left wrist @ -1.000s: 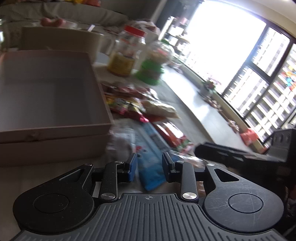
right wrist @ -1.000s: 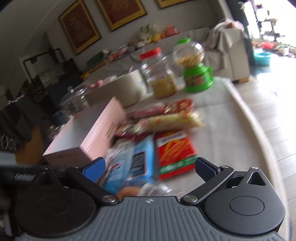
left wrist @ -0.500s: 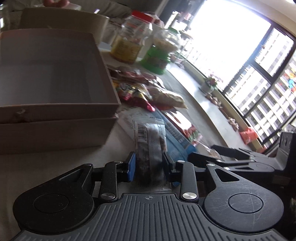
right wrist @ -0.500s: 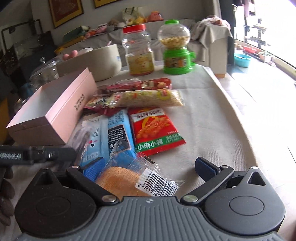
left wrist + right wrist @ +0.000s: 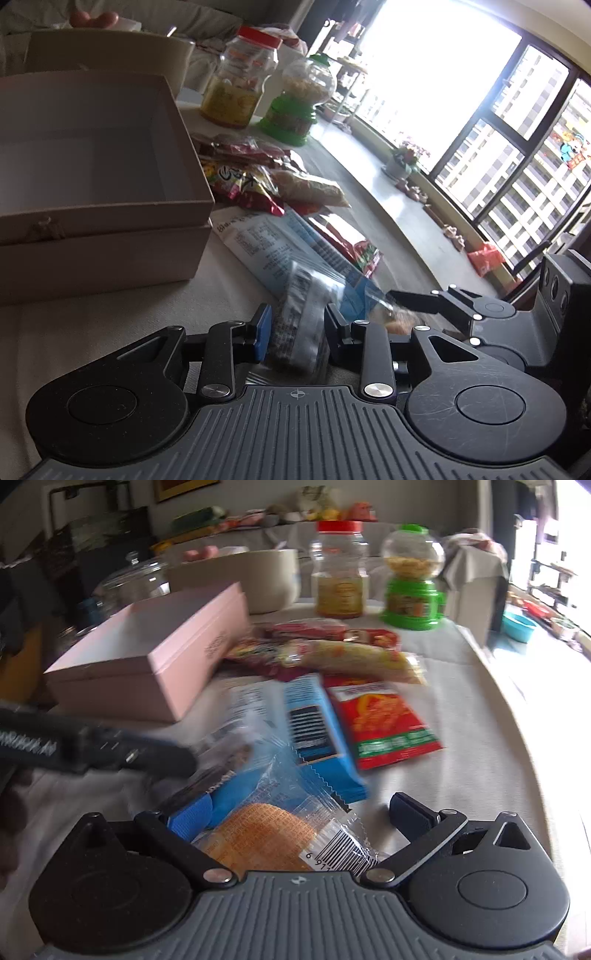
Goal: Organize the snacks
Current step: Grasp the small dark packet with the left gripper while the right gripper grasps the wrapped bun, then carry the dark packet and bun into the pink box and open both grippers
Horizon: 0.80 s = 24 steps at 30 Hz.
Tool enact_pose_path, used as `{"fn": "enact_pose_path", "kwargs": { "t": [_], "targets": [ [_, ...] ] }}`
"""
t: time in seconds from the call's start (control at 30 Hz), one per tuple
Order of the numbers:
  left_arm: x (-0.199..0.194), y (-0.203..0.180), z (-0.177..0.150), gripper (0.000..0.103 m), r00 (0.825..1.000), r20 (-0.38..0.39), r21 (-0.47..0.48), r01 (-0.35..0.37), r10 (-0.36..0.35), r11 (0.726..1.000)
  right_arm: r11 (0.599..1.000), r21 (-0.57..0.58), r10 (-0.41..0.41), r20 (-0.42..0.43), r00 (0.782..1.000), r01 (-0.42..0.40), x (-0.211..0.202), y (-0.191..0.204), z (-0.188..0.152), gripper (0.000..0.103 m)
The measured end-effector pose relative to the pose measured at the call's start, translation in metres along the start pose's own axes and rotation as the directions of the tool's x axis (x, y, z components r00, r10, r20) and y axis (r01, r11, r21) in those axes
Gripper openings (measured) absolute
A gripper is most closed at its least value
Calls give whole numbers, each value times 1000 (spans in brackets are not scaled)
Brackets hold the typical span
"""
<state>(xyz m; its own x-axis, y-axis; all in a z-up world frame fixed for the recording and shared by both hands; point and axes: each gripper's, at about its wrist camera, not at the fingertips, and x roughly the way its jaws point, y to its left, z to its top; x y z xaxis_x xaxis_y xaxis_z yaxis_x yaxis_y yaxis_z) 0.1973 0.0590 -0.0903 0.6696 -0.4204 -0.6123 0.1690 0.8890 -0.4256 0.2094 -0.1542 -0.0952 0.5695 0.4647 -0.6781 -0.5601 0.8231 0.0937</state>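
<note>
Right between the fingers of the left gripper (image 5: 297, 330), a clear packet (image 5: 301, 325) with dark contents and a printed label is sitting, its sides touching both pads, so the fingers are pinching it. It is showing blurred in both views, and whether it is lifting off the cloth cannot be told. In the right wrist view the same packet (image 5: 229, 753) is lying at the tip of the left gripper (image 5: 177, 762), which is reaching in from the left edge.

The right gripper (image 5: 301, 818) is standing with its fingers spread wide. An orange biscuit in a clear wrapper (image 5: 266, 834) is lying between them, close against the left blue pad (image 5: 190, 814) and apart from the right pad (image 5: 412, 814); its barcode end is pointing toward the right finger. In the left wrist view the right gripper (image 5: 413, 302) is showing at the right, with the biscuit wrapper (image 5: 391, 319) just beside it.

Just beyond the packet, a blue packet (image 5: 317, 734) is lying flat on the white tablecloth (image 5: 476, 738), with a red and green snack bag (image 5: 384, 727) touching its right side. Farther back, a long yellow bag (image 5: 354, 657) and several red wrappers (image 5: 325, 631) are lying in a heap beside a pink open box (image 5: 155, 653). Behind them a red-lidded jar (image 5: 340, 572) and a green-based candy dispenser (image 5: 412, 578) are standing upright near a cream bowl (image 5: 240, 576).
</note>
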Motion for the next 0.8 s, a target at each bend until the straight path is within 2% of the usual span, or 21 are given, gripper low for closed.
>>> {"fn": "enact_pose_path", "kwargs": {
  "t": [0.07,0.17,0.3,0.37,0.43,0.57,0.7,0.8],
  "targets": [
    [-1,-4,4,35,1000,1,15,-4,4,1000,998,-61,15,-8,1000,-15,-2,11,-3,103],
    [3,-23,6,35,999,-20,131,-40,43,991,996,-88,22,-10,1000,-23,-8,16,-7,103],
    [12,-48,-3,35,992,-60,311,-85,109,947,998,-58,25,1,1000,-25,-26,6,-15,103],
    [16,-56,-8,36,987,-38,397,-127,154,909,998,-59,0,-22,1000,-2,-28,2,-22,103],
    [21,-59,-7,40,982,-23,428,-161,189,889,998,-52,-19,-21,1000,18,-32,-1,-28,103],
    [28,-54,0,46,980,-21,407,-173,198,897,999,-34,-32,-20,999,32,-36,-2,-33,103],
    [31,-38,9,50,986,-57,298,-134,158,945,998,-37,-49,-17,999,48,-36,1,-36,103],
    [31,-25,12,49,991,-79,204,-91,109,975,998,-35,-45,-16,999,44,-36,0,-37,103]
  ]
}}
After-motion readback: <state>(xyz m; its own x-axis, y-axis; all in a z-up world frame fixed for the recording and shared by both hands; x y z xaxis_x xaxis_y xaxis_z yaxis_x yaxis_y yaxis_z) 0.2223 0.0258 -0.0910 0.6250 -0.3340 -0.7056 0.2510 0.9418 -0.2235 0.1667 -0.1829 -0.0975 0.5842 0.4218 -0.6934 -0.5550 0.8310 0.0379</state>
